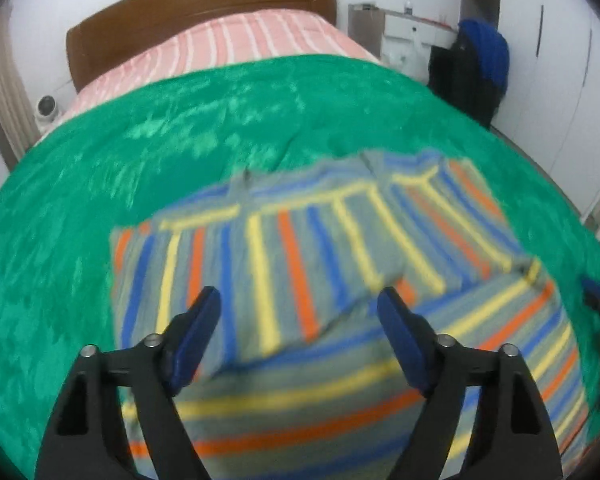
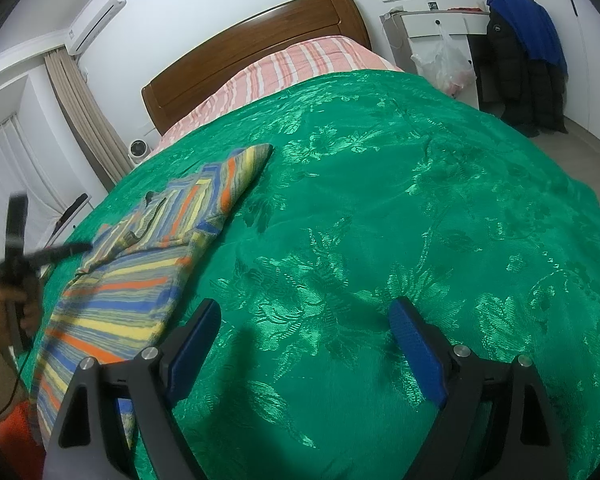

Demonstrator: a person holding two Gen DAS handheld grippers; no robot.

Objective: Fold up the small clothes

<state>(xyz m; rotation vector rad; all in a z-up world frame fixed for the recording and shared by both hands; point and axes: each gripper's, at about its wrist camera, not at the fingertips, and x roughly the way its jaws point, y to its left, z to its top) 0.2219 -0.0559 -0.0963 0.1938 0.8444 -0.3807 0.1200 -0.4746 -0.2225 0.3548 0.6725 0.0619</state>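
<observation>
Left hand-held gripper hangs spread wide over the striped garment, nothing pinched, cloth lying partly folded beneath its tips on the green bedspread. Right hand-held gripper spread too, garment off to its left.

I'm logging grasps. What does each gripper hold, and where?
Nothing. The left gripper is open above the shirt; the right gripper is open over the bedspread.

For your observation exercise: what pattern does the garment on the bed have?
The garment has orange, blue and yellow stripes on grey; clearest in the left wrist view.
</observation>
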